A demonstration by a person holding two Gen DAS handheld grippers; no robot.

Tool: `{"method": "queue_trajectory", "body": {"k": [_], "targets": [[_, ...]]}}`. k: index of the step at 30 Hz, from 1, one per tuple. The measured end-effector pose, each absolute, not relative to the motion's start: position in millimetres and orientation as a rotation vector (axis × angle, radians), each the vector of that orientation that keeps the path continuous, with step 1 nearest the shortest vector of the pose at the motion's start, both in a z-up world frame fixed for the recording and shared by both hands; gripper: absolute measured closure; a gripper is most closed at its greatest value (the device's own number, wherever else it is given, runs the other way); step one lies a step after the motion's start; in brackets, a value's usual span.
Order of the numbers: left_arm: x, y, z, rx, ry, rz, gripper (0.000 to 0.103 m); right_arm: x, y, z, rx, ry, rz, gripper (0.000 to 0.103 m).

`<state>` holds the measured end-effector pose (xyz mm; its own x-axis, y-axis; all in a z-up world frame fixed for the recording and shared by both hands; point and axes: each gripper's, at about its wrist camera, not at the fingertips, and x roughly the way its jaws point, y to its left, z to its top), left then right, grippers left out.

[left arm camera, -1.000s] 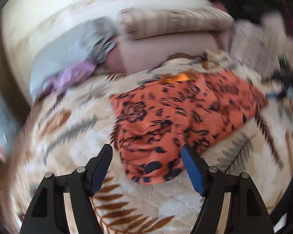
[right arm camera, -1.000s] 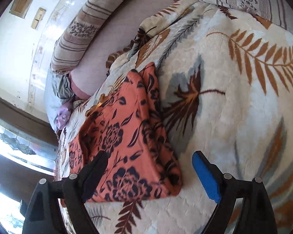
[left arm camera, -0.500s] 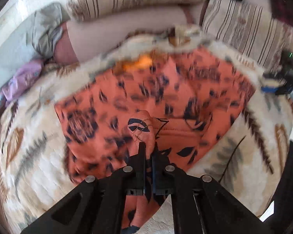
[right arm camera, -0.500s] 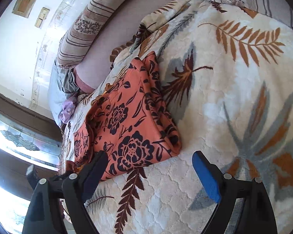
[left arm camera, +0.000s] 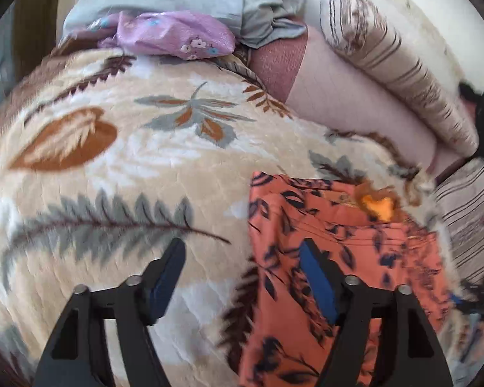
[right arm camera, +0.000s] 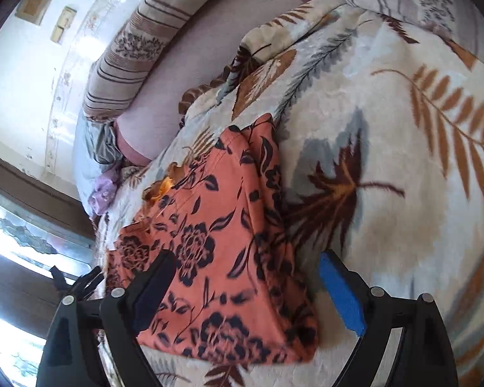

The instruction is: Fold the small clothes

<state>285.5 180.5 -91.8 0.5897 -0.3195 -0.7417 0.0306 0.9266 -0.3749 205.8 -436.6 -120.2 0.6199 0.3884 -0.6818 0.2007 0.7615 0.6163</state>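
Note:
An orange garment with a dark floral print [left arm camera: 332,245] [right arm camera: 216,242] lies folded on the leaf-patterned blanket [left arm camera: 119,167] [right arm camera: 387,167]. My left gripper [left arm camera: 242,262] hovers over the garment's left edge; its jaws are opening, nothing is between them, and its right finger sits over the cloth. My right gripper [right arm camera: 247,282] is open above the garment's near right corner, with the cloth lying under the gap and untouched by the pads. The left gripper's black frame [right arm camera: 77,280] shows at the garment's far side in the right wrist view.
A lilac cloth [left arm camera: 174,37] and a grey cloth [left arm camera: 242,3] are piled at the head of the bed. Striped pillows [left arm camera: 397,64] [right arm camera: 138,51] lie along a pink sheet [left arm camera: 348,106]. A window [right arm camera: 22,245] is at the left.
The left gripper, shut on a pinch of the garment half a second ago, has let go, opened and swung left to the garment's edge. The right gripper moved closer over the garment's corner.

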Motion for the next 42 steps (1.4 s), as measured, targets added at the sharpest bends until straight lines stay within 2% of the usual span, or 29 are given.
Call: {"method": "queue_trajectory", "body": {"k": [2,6,8,9,10,11,12,13,18,23,25,27,28,29,30,31,32,33,34,37,42], "targets": [[278.9,171.6,-95.9,-0.383,0.927,-0.273,0.008,225.8,-435.6,-124.0,0.736,0.922,0.139,0.009],[299.8,115.6,-132.7,-0.147,1.094,-0.31,0.006,265.6,-414.7,-147.1,0.72,1.033,0.167,0.007],[299.8,100.0,-138.6,-0.054,1.054,-0.242,0.008,275.3,-396.2,-152.0,0.64,1.074,0.149,0.005],[300.6,92.8,-138.0,-0.03,1.064,-0.226,0.014,279.2,-386.0,-149.8,0.565,1.091,0.146,0.005],[302.6,87.9,-134.1,-0.039,1.069,-0.239,0.042,284.1,-375.8,-149.1,0.496,1.123,0.14,0.009],[306.2,85.0,-129.2,-0.085,1.096,-0.271,0.079,287.4,-371.1,-149.3,0.465,1.153,0.111,0.03],[309.4,81.3,-121.5,-0.099,1.117,-0.258,0.083,289.7,-369.7,-147.4,0.441,1.174,0.084,0.072],[310.5,76.8,-114.1,-0.07,1.111,-0.246,0.085,290.8,-371.3,-142.9,0.469,1.182,0.099,0.079],[275.1,74.9,-49.3,-0.095,0.975,-0.285,0.086,260.2,-357.8,-68.0,0.415,1.073,0.161,0.08],[188.5,82.5,26.3,-0.09,0.826,-0.351,0.085,184.7,-363.4,-1.0,0.41,0.976,0.233,0.08],[146.6,91.7,34.4,-0.099,0.82,-0.371,0.084,149.4,-374.3,6.8,0.444,0.97,0.254,0.08],[117.5,97.5,16.4,-0.133,0.85,-0.369,0.08,113.5,-387.5,-7.7,0.5,0.978,0.262,0.073],[106.4,99.7,-5.9,-0.152,0.87,-0.368,0.074,101.5,-392.6,-20.4,0.524,0.975,0.275,0.072],[97.4,101.5,-31.8,-0.16,0.882,-0.366,0.056,87.5,-398.6,-43.3,0.536,0.977,0.269,0.054],[92.7,103.0,-65.3,-0.146,0.899,-0.343,0.04,78.0,-404.2,-70.4,0.527,0.999,0.217,0.007],[93.2,104.3,-107.8,-0.087,0.979,-0.259,0.02,69.1,-410.4,-103.3,0.522,1.053,0.133,0.0],[95.0,105.1,-138.4,-0.037,1.085,-0.204,0.021,61.5,-419.0,-137.9,0.55,1.131,0.056,0.001],[82.7,113.5,-134.7,-0.089,0.944,-0.225,0.021,50.2,-423.6,-144.6,0.575,1.065,0.076,0.002],[76.0,120.2,-126.7,-0.134,0.904,-0.2,0.021,36.6,-425.6,-132.0,0.582,0.967,0.082,0.003],[78.8,137.0,-112.2,-0.23,0.894,-0.239,0.021,21.0,-434.5,-111.4,0.681,0.945,0.085,0.003],[98.3,135.4,-101.4,-0.142,0.846,-0.251,0.021,34.4,-430.7,-76.2,0.565,0.893,0.111,0.003]]}}
